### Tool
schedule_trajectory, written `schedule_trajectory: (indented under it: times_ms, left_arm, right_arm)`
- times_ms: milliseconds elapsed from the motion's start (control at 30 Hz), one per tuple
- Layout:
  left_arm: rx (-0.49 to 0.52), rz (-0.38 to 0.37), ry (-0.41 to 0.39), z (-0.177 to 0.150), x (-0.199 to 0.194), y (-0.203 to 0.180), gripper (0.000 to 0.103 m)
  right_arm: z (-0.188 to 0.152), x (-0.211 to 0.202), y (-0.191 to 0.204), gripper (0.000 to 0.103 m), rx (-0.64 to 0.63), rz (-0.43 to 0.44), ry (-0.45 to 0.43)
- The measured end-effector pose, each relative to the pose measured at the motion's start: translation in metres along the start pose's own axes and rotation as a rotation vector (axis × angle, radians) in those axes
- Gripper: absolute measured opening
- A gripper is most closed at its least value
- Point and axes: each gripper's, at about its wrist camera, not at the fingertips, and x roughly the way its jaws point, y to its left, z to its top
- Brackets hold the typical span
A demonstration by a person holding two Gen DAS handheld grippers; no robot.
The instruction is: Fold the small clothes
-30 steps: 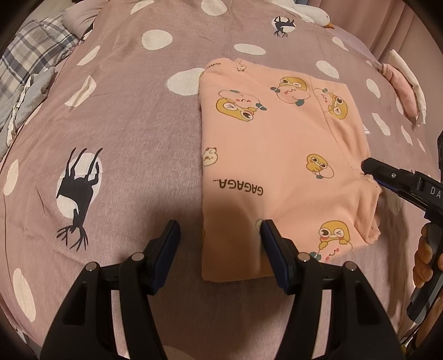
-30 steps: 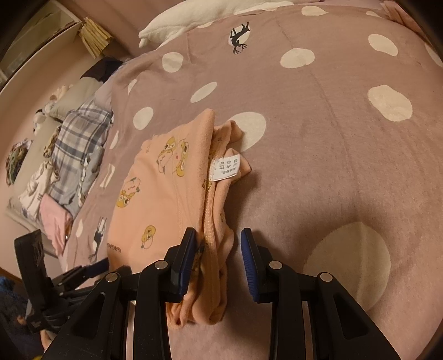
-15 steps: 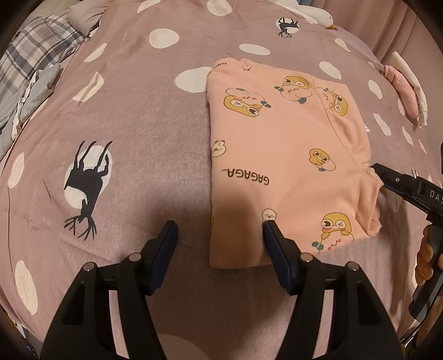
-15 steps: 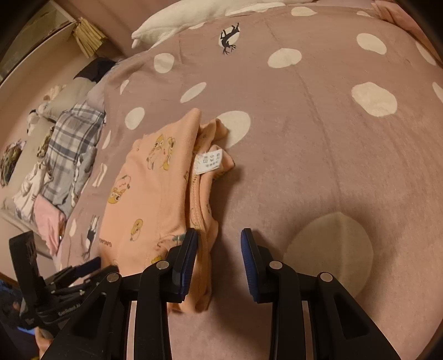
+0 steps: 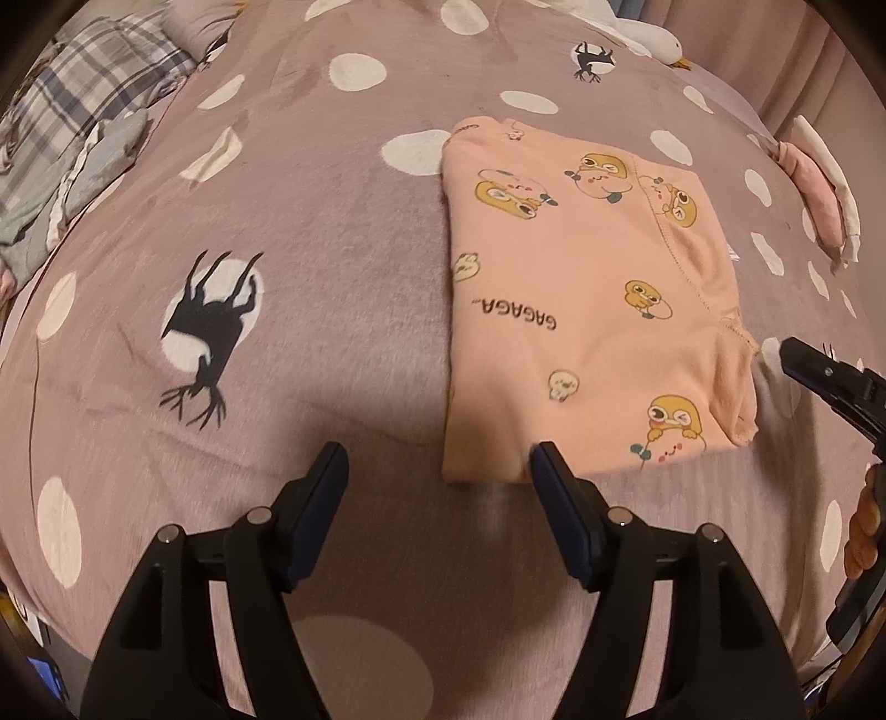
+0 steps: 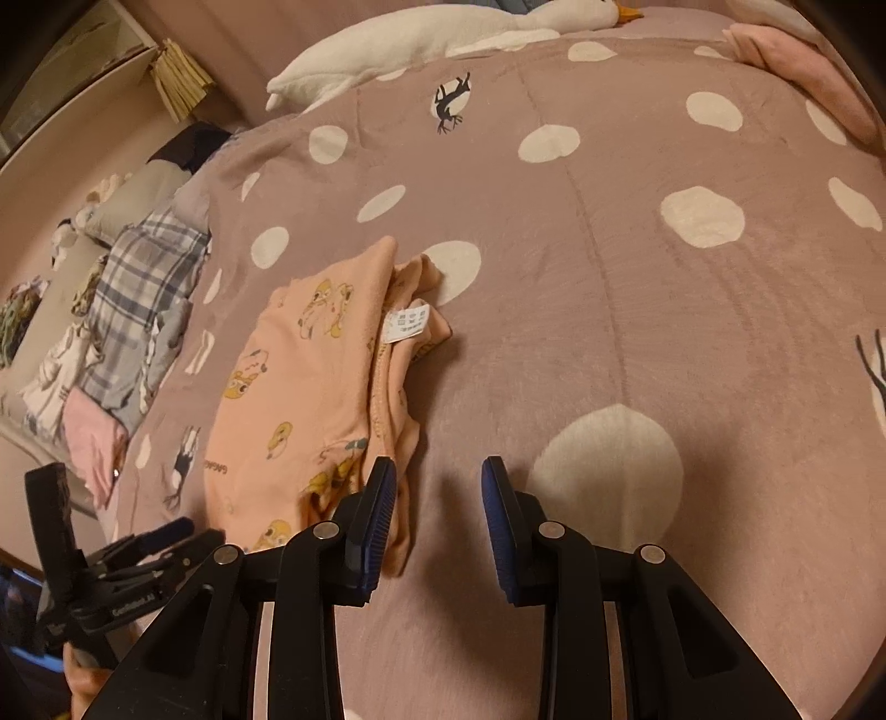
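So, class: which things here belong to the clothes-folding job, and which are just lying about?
Job:
- peach garment, folded
- left gripper, open, empty
- right gripper, open, empty

Lying about:
- plaid clothes
- white goose plush
- pink cloth
- dotted blanket

A small peach-pink garment point(image 5: 587, 310) lies folded into a flat, nearly rectangular packet on the bed, printed with yellow cartoon ducks and the word "GAGAGA...". Its left edge is a clean straight fold. On the opposite side the stitched hems and layered edges bunch loosely, with a white care label point(image 6: 408, 322) showing there.
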Motion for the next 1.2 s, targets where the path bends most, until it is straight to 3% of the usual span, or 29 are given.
schedule_trajectory:
  times_ms: [300, 467, 533, 1200]
  left_arm:
    - [-0.013, -0.001, -0.022, -0.015, -0.019, -0.001, 0.069]
    - [0.000, 0.001, -0.054, -0.020, -0.033, -0.005, 0.076]
    - [0.005, 0.006, -0.071, -0.022, -0.040, -0.007, 0.079]
    - [-0.011, -0.001, -0.182, -0.031, -0.089, -0.014, 0.102]
  right_arm:
    - [-0.016, -0.024, 0.020, 0.032, -0.060, -0.019, -0.025]
    - [-0.023, -0.033, 0.036, 0.032, -0.116, -0.032, -0.042]
    - [-0.026, -0.037, 0.042, 0.040, -0.134, -0.032, -0.050]
    - [-0.045, -0.071, 0.078, 0.071, -0.240, -0.085, -0.133]
